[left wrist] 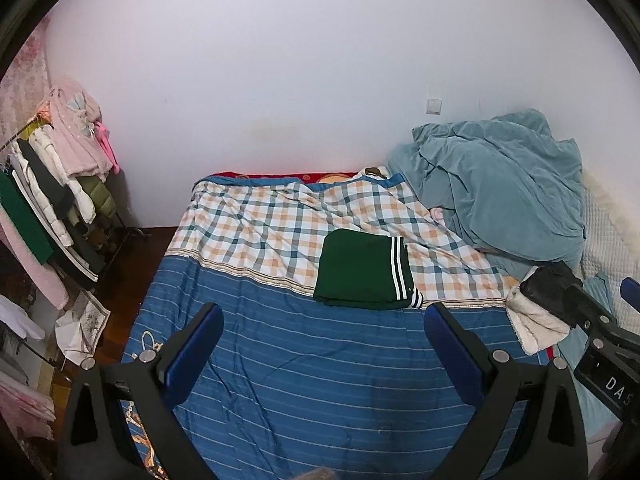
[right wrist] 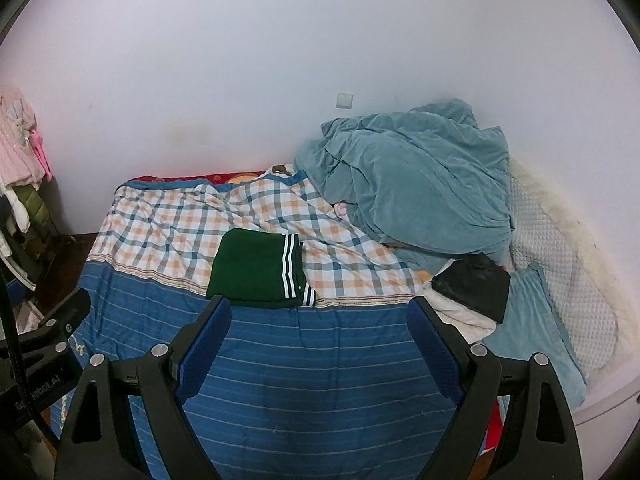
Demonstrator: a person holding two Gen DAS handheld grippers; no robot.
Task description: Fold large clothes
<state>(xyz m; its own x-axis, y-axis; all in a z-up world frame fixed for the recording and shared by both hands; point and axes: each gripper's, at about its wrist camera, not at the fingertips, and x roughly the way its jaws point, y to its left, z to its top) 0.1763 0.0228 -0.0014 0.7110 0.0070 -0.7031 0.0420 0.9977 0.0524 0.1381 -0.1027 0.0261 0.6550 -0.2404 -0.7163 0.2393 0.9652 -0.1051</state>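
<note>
A dark green garment with white side stripes [left wrist: 366,270] lies folded into a neat rectangle on the bed, where the checked sheet meets the blue striped cover [left wrist: 304,364]. It also shows in the right wrist view [right wrist: 258,268]. My left gripper [left wrist: 324,312] is open and empty, held above the blue cover just short of the garment. My right gripper [right wrist: 320,306] is open and empty, at the garment's near edge. The right gripper's body shows at the right edge of the left wrist view [left wrist: 600,320].
A crumpled teal blanket [right wrist: 416,184] is heaped at the back right of the bed. A black item [right wrist: 476,284] lies on white fleece beside a folded light blue cloth [right wrist: 536,332]. A clothes rack with hanging coats [left wrist: 52,192] stands on the left by the wall.
</note>
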